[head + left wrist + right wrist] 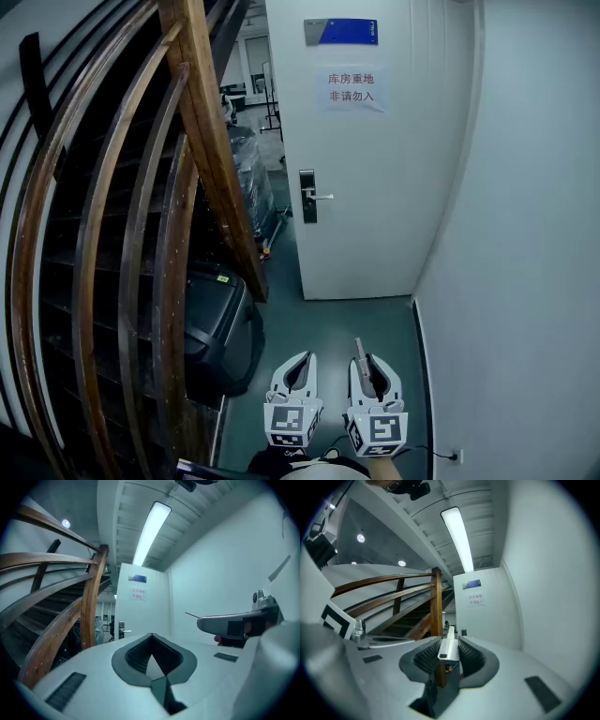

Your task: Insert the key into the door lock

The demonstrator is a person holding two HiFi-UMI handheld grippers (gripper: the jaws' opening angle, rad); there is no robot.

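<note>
Ok, I've got the key clamped between r. gripper fingers, blade poking fwd past the tips, well apart from door lock; l. gripper fingers closed, empty.

Left gripper, right gripper — two; one key, one door, one lock.

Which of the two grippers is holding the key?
The right gripper: the key sits clamped between its jaws, while the left gripper holds nothing.
</note>
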